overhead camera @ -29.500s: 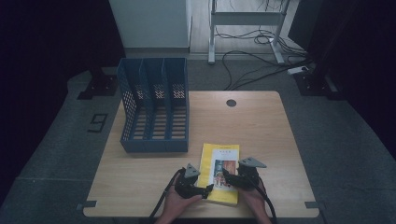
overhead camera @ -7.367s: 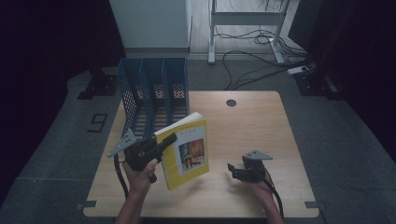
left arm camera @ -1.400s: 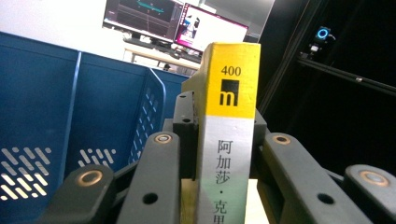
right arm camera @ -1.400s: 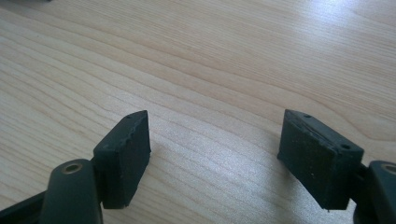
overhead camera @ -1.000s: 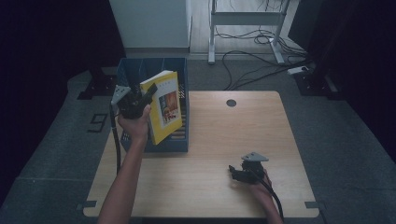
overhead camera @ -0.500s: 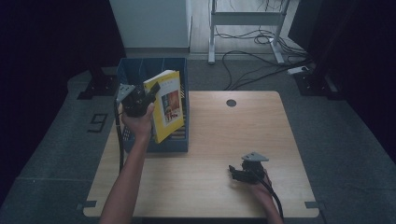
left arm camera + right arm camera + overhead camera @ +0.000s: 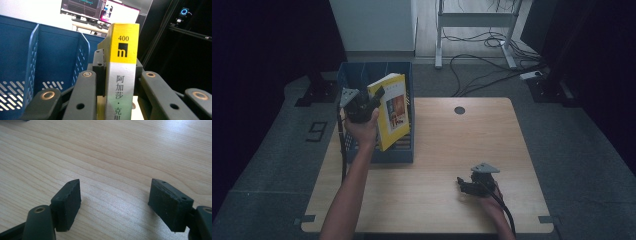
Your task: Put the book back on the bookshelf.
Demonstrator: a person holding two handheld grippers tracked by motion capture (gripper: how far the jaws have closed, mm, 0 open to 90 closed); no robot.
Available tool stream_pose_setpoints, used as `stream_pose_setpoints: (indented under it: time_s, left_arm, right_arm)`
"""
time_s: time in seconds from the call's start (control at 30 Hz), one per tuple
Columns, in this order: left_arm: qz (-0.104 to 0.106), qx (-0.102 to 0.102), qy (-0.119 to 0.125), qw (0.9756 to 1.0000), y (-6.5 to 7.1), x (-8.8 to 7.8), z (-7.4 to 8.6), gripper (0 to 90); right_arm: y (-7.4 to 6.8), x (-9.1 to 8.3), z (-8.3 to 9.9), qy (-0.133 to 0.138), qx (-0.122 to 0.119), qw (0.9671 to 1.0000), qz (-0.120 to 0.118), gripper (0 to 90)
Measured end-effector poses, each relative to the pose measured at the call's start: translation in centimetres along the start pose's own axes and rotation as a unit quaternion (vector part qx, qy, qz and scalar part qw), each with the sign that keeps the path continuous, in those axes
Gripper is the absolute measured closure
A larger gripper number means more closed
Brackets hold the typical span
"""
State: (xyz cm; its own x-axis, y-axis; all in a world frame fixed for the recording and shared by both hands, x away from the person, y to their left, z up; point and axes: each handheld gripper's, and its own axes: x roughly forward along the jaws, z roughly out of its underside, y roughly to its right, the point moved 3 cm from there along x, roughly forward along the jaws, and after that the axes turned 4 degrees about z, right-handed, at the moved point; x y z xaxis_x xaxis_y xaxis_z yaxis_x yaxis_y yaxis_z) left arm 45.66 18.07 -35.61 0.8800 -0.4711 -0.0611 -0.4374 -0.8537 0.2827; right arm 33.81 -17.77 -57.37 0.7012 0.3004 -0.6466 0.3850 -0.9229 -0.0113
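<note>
The left gripper (image 7: 371, 100) holds a yellow book (image 7: 393, 110) upright over the blue file rack (image 7: 404, 150) at the counter's (image 7: 437, 200) far left, its fingers (image 7: 98, 65) clamped on the spine, which shows yellow and white with printed characters in the left gripper view. Well apart near the counter's front edge, the right gripper (image 7: 460, 184) rests low over bare wood, its fingers (image 7: 67, 202) spread wide with nothing between them.

My light wooden table (image 7: 432, 165) carries a blue three-slot file rack (image 7: 404, 152) at its far left corner. A round dark cable hole (image 7: 459, 110) sits in the tabletop just right of the rack's far end. My right gripper (image 7: 462, 185) rests on the wood, well right of the rack, toward the near edge.
</note>
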Motion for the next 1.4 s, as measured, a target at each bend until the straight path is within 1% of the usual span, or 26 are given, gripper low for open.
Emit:
stream_pose_setpoints:
  time_s: [0.47, 0.77, 0.9, 0.97, 1.1, 1.2, 1.27, 1.4]
  left_arm:
    - [-0.010, -0.001, -0.004, 0.9999, -0.5, 1.1, 0.5, 74.8]
    - [-0.011, 0.001, -0.006, 0.9999, -0.2, 1.8, 0.6, 74.8]
    - [-0.014, 0.009, -0.002, 0.9999, 0.0, 2.1, 0.8, 74.9]
    - [-0.015, 0.012, -0.007, 0.9998, 0.0, 2.3, 0.9, 74.8]
    - [-0.017, 0.007, -0.007, 0.9998, -0.1, 2.7, 1.1, 74.9]
    - [-0.019, 0.008, -0.006, 0.9998, -0.1, 3.0, 1.2, 74.9]
    - [-0.020, 0.010, -0.001, 0.9998, -0.1, 3.2, 1.3, 74.9]
    - [-0.020, 0.009, -0.003, 0.9998, -0.2, 4.0, 1.4, 74.9]
  right_arm:
    - [0.0, 0.0, 0.0, 0.000, 0.001, 1.0000, 0.000, 24.7]
    - [0.1, 0.0, 0.0, 0.001, 0.002, 1.0000, -0.001, 24.7]
    - [0.1, -0.1, 0.1, 0.001, 0.002, 1.0000, -0.001, 24.8]
    - [0.1, -0.1, 0.1, 0.001, 0.003, 1.0000, -0.001, 24.8]
    - [0.1, -0.1, 0.1, 0.001, 0.003, 1.0000, -0.001, 24.7]
    - [0.1, -0.1, 0.1, 0.001, 0.002, 1.0000, -0.002, 24.7]
    - [0.1, -0.1, 0.1, 0.001, 0.002, 1.0000, -0.002, 24.7]
    - [0.2, -0.1, 0.1, 0.001, 0.004, 1.0000, -0.003, 24.7]
